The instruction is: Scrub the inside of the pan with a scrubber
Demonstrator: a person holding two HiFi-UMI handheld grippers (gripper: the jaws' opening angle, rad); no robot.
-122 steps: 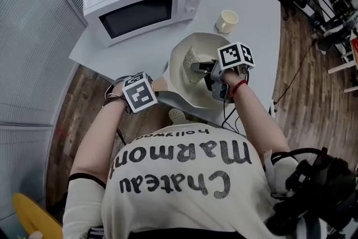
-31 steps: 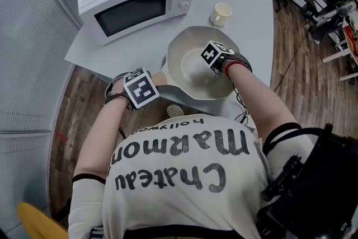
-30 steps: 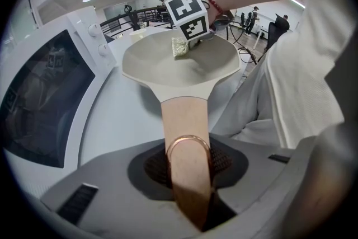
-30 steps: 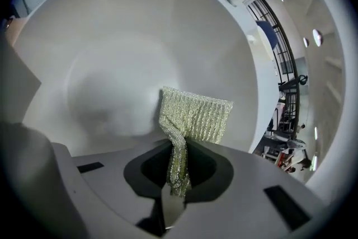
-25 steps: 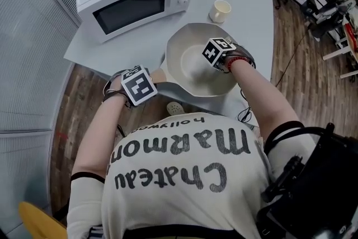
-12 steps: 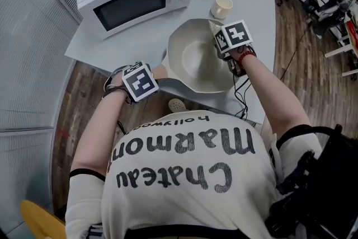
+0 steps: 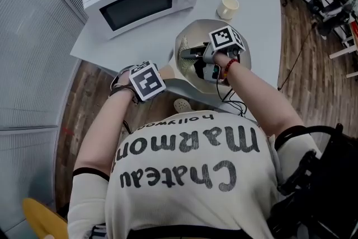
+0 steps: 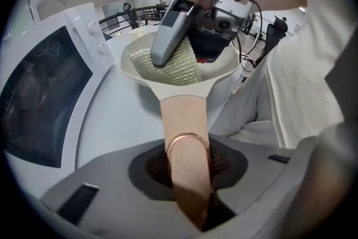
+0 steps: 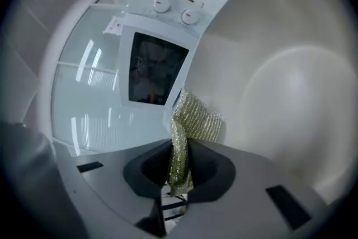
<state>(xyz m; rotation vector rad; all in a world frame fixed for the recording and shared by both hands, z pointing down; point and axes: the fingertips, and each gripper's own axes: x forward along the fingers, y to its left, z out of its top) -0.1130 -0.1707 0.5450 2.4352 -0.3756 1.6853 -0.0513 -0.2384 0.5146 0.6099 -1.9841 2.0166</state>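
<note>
Left gripper view: the left gripper [image 8: 187, 170] is closed on the smooth tan handle [image 8: 183, 115], ringed with copper, of the round cream pan [image 8: 218, 74]. The right gripper [image 9: 179, 170] pinches a folded, glittering mesh scrubber [image 9: 197, 119] inside the pan, probably touching its wall.

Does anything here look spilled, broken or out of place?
Nothing is spilled or broken. The one oddity: the pan sits at the near edge of the table with its handle jutting past it, clamped in the left gripper. The right gripper pinches a mesh scrubber inside the pan.
</note>
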